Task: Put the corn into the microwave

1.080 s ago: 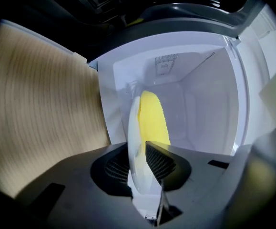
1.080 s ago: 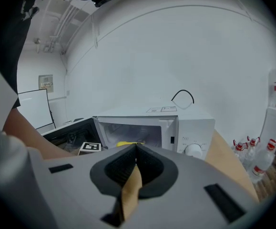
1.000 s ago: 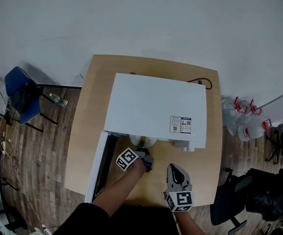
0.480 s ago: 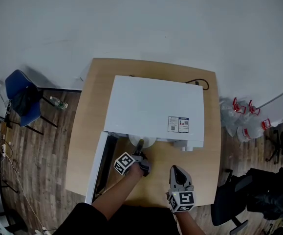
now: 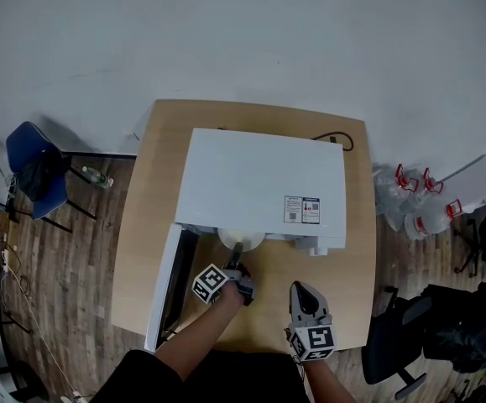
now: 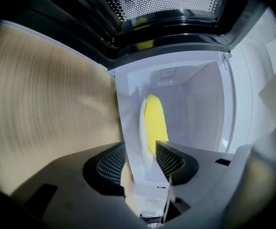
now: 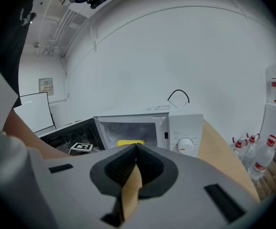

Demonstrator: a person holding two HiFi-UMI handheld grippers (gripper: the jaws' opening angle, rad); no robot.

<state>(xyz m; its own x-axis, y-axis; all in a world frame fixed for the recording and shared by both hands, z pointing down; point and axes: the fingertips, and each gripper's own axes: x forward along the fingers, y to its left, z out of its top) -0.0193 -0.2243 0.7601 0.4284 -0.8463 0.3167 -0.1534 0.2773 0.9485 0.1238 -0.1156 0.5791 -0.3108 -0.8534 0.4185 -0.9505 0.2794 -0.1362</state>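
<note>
Left tongs [image 6: 141, 152], jaws just opened, straddle the plate [image 6: 142, 128] rim unpinched; right tongs [image 7: 136, 151] pressed together, empty. Corn [image 6: 156, 120] lies on it inside the microwave [image 5: 259, 179], frame centre. Risk: tongs retreating askew snag the rim, dragging it out.

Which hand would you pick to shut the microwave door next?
Probably the left gripper: jaws just opened, plate rim between them, beside the open door; the right gripper hangs back, shut.
</note>
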